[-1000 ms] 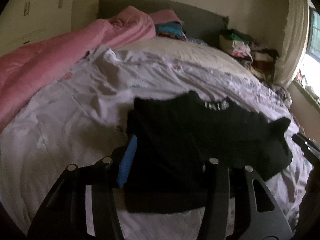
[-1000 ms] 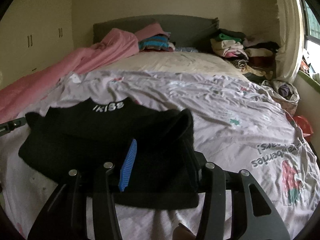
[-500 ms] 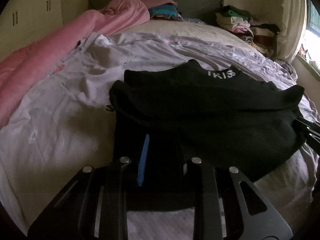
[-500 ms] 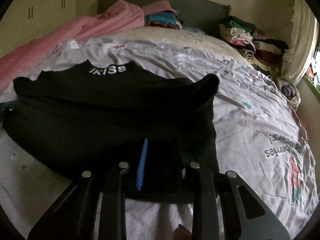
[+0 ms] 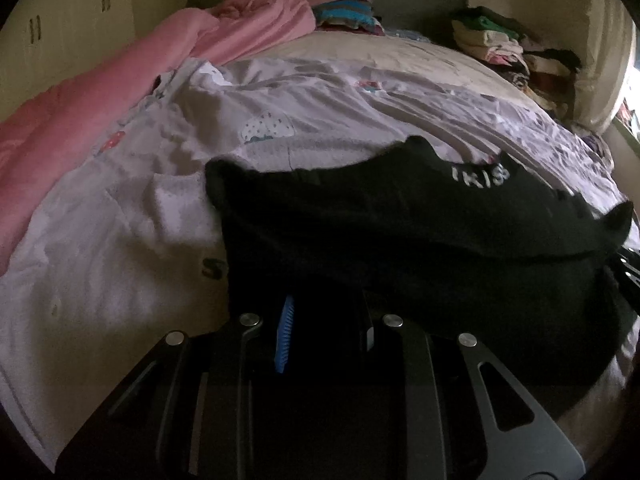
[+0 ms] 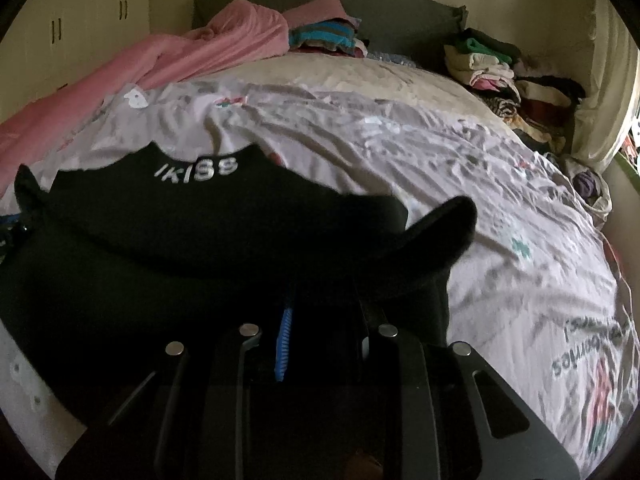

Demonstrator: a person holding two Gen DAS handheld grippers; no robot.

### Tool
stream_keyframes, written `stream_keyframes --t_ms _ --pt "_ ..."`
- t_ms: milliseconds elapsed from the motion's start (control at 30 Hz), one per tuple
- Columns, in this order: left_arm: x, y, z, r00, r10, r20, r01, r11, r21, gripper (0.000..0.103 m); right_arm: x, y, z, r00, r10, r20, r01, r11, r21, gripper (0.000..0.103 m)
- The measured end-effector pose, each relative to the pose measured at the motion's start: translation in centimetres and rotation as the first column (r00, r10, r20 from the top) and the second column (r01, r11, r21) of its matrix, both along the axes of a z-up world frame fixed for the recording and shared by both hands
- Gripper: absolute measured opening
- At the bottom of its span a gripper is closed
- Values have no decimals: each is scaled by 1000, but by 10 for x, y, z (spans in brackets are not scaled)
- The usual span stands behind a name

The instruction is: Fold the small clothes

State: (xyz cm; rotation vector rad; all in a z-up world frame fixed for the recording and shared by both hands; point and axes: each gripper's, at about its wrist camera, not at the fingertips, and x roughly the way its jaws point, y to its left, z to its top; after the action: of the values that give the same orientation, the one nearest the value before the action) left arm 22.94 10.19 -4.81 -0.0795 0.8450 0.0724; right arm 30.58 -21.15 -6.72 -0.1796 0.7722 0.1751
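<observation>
Rumpled across the bed lies a pale printed sheet (image 5: pixel 132 240), and everything else is placed from it. Along its left edge runs a pink duvet (image 5: pixel 100 92), reaching up to the grey headboard (image 6: pixel 400 8). At the sheet's near middle sits the black garment (image 5: pixel 400 232), white lettering at its collar, its near hem lifted off the sheet and its upper part bulging forward. The left gripper (image 5: pixel 324 320) is clamped on the garment's near left corner, fingers close together with dark cloth between them. The right gripper (image 6: pixel 322 316) is likewise closed on the near right corner, a sleeve curling up just beyond it. Past the sheet's far right edge, stacks of folded clothes (image 6: pixel 500 68) rest on the mattress beside a cream curtain (image 6: pixel 608 80).
</observation>
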Motion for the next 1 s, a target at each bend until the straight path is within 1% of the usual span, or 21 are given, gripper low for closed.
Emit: stream_keyframes --t_ms 167,267,333,400,467,500,533,567,600,633,700,733,767,800,833,867,900,933,967,1000 --pt "15 8 7 999 44 12 -43 999 -30 16 21 1 7 1000 -17 21 17 1000 4 20" --pt "23 16 13 997 64 33 -63 997 -39 17 32 -1 11 999 -37 26 37 999 12 20" --pt "23 26 20 994 88 65 -83 994 -71 18 39 -2 14 998 -58 38 57 998 10 20" --pt "20 35 29 988 108 107 -99 991 -86 26 45 -4 17 995 -86 51 86 996 -5 20" --pt "20 43 31 985 116 126 -107 991 -75 30 46 -7 19 993 -99 68 101 995 -18 20" --pt "20 46 29 985 119 121 -110 991 -79 30 47 -11 21 991 -107 77 109 994 -20 21" --pt "21 52 26 986 125 112 -115 989 -93 30 47 -14 21 990 -116 81 118 993 -23 22" --pt "23 58 21 986 134 94 -124 986 -110 30 47 -19 21 988 -131 83 134 991 -30 25" --pt "25 62 17 988 133 79 -122 985 -125 32 48 -23 21 986 -144 81 147 989 -33 30" --pt "26 65 12 990 130 63 -120 983 -138 33 50 -27 19 986 -154 70 156 987 -32 37" --pt "30 70 4 992 114 44 -105 980 -169 39 53 -33 15 988 -149 34 150 988 -36 38" --pt "31 70 0 994 104 40 -95 978 -187 39 53 -34 12 989 -148 28 150 988 -48 41" --pt "32 70 -1 995 94 41 -84 974 -209 39 55 -35 10 988 -150 21 151 987 -57 45" --pt "32 70 -2 995 86 43 -74 971 -226 39 56 -36 8 988 -151 13 151 987 -53 46" --pt "33 69 -2 996 82 45 -70 971 -227 39 58 -39 5 989 -150 -5 150 988 -32 45" --pt "33 66 -2 996 73 48 -61 975 -215 30 59 -41 2 989 -149 -17 148 989 -12 41" --pt "34 65 -2 997 64 50 -52 976 -211 11 61 -44 0 989 -142 -35 143 990 17 33" --pt "33 63 -2 997 58 55 -46 977 -206 9 60 -45 -1 989 -139 -42 141 989 34 12" --pt "33 62 -1 996 59 60 -46 979 -199 8 58 -46 -1 990 -136 -41 138 989 52 9" --pt "31 60 1 996 55 72 -41 981 -189 5 56 -46 0 990 -135 -31 137 989 63 8"
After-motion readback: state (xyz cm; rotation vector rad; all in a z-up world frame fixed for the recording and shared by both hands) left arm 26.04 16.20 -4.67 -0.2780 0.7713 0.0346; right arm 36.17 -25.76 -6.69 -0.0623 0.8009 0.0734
